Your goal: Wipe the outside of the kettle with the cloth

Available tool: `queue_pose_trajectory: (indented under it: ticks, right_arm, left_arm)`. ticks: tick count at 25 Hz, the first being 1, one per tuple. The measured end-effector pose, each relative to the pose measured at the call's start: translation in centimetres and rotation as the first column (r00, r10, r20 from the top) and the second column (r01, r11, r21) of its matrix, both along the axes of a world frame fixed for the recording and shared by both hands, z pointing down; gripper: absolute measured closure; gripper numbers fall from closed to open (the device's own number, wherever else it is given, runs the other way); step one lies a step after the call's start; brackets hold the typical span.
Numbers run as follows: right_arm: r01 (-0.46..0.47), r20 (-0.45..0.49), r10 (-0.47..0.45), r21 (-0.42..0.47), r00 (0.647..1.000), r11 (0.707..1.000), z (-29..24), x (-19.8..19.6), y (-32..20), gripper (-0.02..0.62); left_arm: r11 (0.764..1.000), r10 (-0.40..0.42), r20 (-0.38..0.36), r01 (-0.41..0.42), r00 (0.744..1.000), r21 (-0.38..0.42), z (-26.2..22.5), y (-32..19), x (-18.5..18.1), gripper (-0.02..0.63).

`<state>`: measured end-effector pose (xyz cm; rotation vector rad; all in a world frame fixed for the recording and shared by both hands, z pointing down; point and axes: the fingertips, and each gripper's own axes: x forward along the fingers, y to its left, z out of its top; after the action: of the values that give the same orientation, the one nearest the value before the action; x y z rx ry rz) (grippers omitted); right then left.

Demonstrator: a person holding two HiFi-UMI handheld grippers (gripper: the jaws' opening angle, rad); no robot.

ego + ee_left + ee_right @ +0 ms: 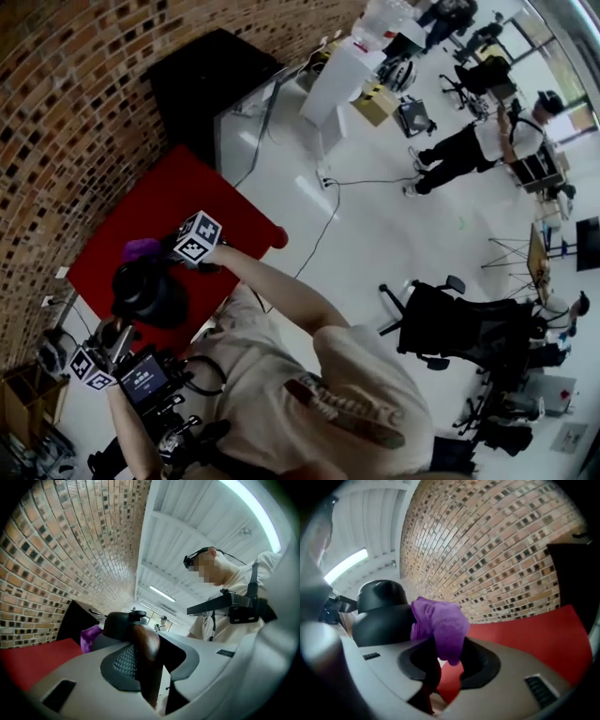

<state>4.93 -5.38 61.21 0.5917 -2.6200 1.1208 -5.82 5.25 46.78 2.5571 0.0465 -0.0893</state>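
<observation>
At the near tabletop (192,192) edge, your left gripper (149,665) clamps the kettle (148,292) handle (143,641); your right gripper (449,665) holds the cloth (440,620) against the opposite side.

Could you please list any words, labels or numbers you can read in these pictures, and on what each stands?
Nothing can be read for certain.
Dark print on the person's beige shirt: blurred.
Small lit screen, head view, lower left: too small.
Small dark label, left gripper view: too small.
</observation>
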Motion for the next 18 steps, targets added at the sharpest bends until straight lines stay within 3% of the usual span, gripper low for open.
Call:
queue_pose_trajectory:
  ticks: [3,5,7,9,11,13,15,18]
  right_arm:
    - [0.088,0.173,-0.078,-0.052,0.982,0.995,-0.2,-0.8,-0.9,0.452]
    - [0.078,0.242,-0.059,-0.069,0.969,0.995,-1.0,-1.0,-2.1,0.451]
    - [-0.008,0.207,0.02,-0.06,0.978,0.998,-1.1,-0.1,-3.7,0.449]
    - [-0.125,0.082,0.124,0.005,0.989,0.992,-1.0,2.9,-4.2,0.449]
    - [-0.212,-0.031,0.217,0.12,0.976,0.97,-2.3,6.3,-2.8,0.448]
    - [-0.265,-0.07,0.287,0.232,0.955,0.936,-5.5,8.9,-0.5,0.448]
    - [-0.273,-0.055,0.304,0.311,0.951,0.91,-9.6,9.4,2.2,0.448]
    - [-0.175,-0.038,0.207,0.398,0.978,0.901,-14.2,4.9,7.0,0.448]
  left_arm:
    - [0.999,0.035,-0.036,-0.035,0.999,-0.01,-0.8,0.1,1.1,0.511]
    - [1.0,0.017,-0.047,-0.018,0.999,-0.013,-1.8,-0.6,1.8,0.511]
    - [1.0,-0.029,-0.042,0.029,0.999,-0.005,-3.0,-1.7,2.7,0.511]
    - [0.998,-0.063,-0.02,0.062,0.998,-0.005,-2.9,-2.6,3.2,0.511]
    - [0.996,-0.085,0.016,0.085,0.996,0.0,-1.9,-3.3,3.4,0.511]
    - [0.996,-0.091,0.06,0.091,0.994,0.008,-0.2,-3.9,3.3,0.511]
    - [0.994,-0.11,0.102,0.108,0.989,0.023,0.8,-4.5,2.9,0.511]
    - [0.985,-0.17,0.142,0.164,0.975,0.048,1.0,-4.1,1.5,0.511]
